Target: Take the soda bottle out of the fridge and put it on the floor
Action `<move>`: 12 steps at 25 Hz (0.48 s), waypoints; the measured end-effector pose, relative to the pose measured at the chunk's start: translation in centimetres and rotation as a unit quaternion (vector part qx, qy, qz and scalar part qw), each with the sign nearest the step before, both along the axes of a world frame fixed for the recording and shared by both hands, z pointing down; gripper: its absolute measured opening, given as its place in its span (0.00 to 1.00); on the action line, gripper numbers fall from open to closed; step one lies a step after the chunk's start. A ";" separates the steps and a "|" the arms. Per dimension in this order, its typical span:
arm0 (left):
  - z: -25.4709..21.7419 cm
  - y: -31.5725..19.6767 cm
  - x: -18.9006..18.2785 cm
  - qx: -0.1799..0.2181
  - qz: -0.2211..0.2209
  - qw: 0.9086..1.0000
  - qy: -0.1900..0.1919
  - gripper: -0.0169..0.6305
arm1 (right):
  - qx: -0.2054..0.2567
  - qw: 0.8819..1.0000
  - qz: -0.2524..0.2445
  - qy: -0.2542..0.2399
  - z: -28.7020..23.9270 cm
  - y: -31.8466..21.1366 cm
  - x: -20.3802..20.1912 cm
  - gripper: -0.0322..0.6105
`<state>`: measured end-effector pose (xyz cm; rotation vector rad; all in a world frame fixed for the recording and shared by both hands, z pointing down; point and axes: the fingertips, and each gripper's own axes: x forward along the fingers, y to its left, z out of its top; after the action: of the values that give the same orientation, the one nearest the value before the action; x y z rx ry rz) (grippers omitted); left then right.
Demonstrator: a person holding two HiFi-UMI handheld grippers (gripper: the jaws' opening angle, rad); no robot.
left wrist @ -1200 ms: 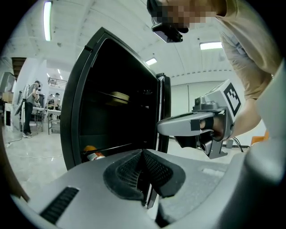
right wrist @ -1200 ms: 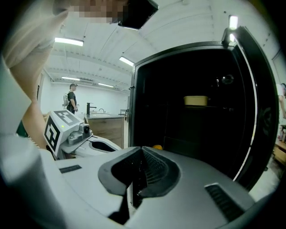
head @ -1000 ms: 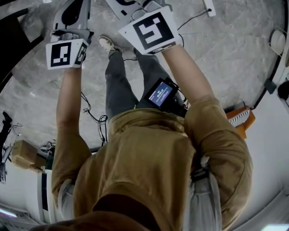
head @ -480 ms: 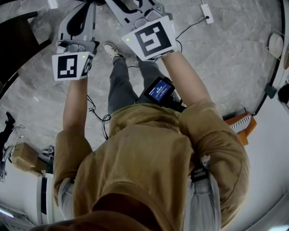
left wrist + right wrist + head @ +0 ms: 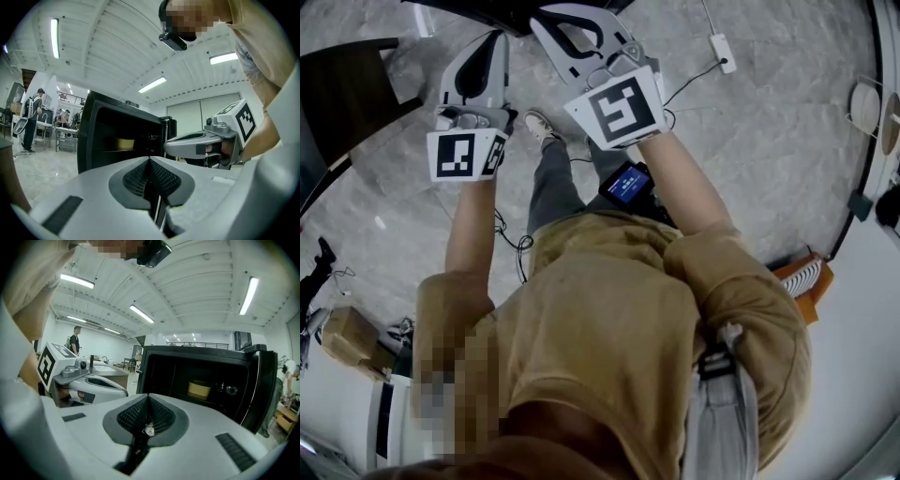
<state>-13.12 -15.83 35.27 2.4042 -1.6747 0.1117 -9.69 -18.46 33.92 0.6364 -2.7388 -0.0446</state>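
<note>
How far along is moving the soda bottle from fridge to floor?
Done: the fridge looks open. In hand: nothing; left gripper and right gripper are shut, empty, facing it. Left: everything; no bottle is identifiable, only a yellow item inside, none on the floor.

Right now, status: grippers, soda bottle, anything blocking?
Left gripper shut, empty; right gripper shut, empty. Fridge open ahead; soda bottle not visible, only a yellow tub on its shelf. Nothing seen between grippers and fridge.

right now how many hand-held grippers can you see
2. The left hand-held gripper is at the head view's upper left, the right hand-held gripper beside it near top centre. Both are shut and empty. None seems hidden.
</note>
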 end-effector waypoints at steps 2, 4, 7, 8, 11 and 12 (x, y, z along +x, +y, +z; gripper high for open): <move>-1.2 0.6 0.3 0.001 0.000 1.000 0.000 0.03 | 0.004 1.000 0.000 -0.004 -1.4 0.3 0.1 0.05; -2.4 1.2 0.5 0.001 -0.001 1.000 -0.001 0.03 | 0.009 1.000 -0.001 -0.007 -2.9 0.6 0.1 0.05; -4.1 1.5 0.1 0.004 -0.009 1.000 -0.001 0.03 | 0.014 1.000 -0.006 -0.011 -4.7 0.7 0.0 0.05; -4.6 1.5 0.0 0.005 -0.012 1.000 -0.001 0.03 | 0.016 1.000 -0.008 -0.011 -5.2 0.7 -0.1 0.05; -6.1 1.2 -0.6 0.009 -0.021 1.000 -0.004 0.03 | 0.022 1.000 -0.015 -0.015 -6.5 0.6 -0.3 0.05; -6.7 1.2 -0.9 0.010 -0.024 1.000 -0.006 0.03 | 0.024 0.999 -0.017 -0.016 -7.1 0.6 -0.4 0.05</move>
<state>-13.99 -14.65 28.57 2.3814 -1.7450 0.1016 -10.09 -17.84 26.86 0.6083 -2.7865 -0.1089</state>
